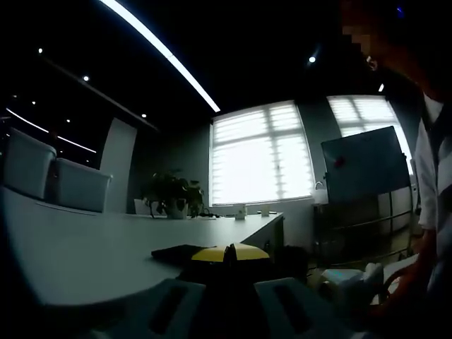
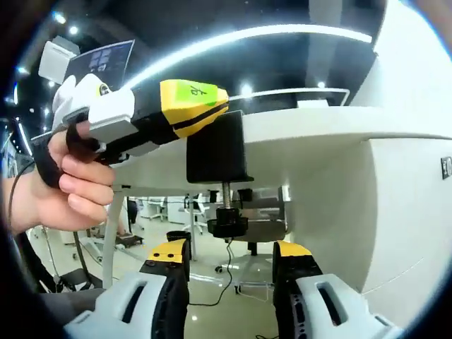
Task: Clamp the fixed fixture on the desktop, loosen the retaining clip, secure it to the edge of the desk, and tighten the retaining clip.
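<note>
A black clamp fixture (image 2: 215,148) sits over the edge of the white desk (image 2: 318,131). Its threaded screw hangs below the desktop and ends in a black knob (image 2: 227,222). In the right gripper view a hand holds my left gripper (image 2: 212,106), whose yellow tips are shut on the fixture's top. My right gripper (image 2: 232,256) is open just under the knob, one yellow-tipped jaw on each side, not touching it. In the left gripper view my left gripper (image 1: 229,254) is shut on the fixture (image 1: 176,252) lying at the edge of the desk (image 1: 85,247).
White chairs (image 1: 56,176) stand along the desk's far left and a potted plant (image 1: 173,196) at its far end. A whiteboard (image 1: 366,164) and a person's sleeve (image 1: 434,176) are to the right. Under the desk hang a cable (image 2: 227,272) and the side panel (image 2: 395,212).
</note>
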